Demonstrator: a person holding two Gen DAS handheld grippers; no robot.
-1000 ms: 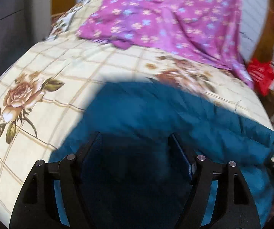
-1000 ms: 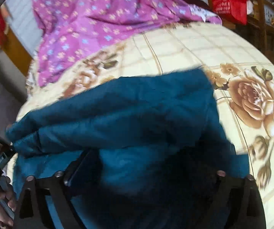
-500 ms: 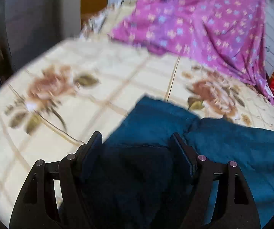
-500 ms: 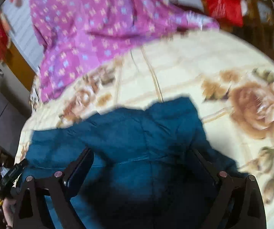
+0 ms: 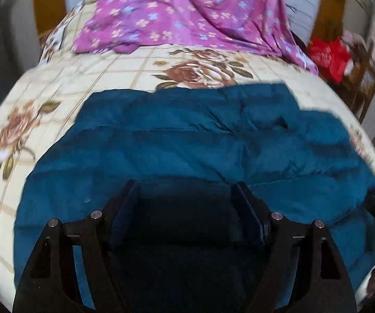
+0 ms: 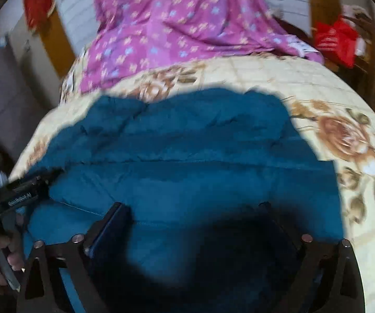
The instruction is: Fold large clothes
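Note:
A large teal quilted jacket (image 5: 187,140) lies spread across the cream floral bedspread (image 5: 57,88); it also fills the middle of the right wrist view (image 6: 187,156). My left gripper (image 5: 186,190) hovers over the jacket's near edge with its jaws wide apart and nothing between them but dark fabric below. My right gripper (image 6: 195,211) is also open over the jacket's near edge. The left gripper shows at the left edge of the right wrist view (image 6: 25,190), by the jacket's left end.
A purple flowered sheet (image 5: 187,13) lies bunched at the far end of the bed. A red bag (image 5: 328,54) hangs on wooden furniture at the far right. The bed's edges drop off left and right.
The jacket, bunched and lifted a second ago, now lies flatter and wider across the bed. Both views have swung over it; both grippers stay open.

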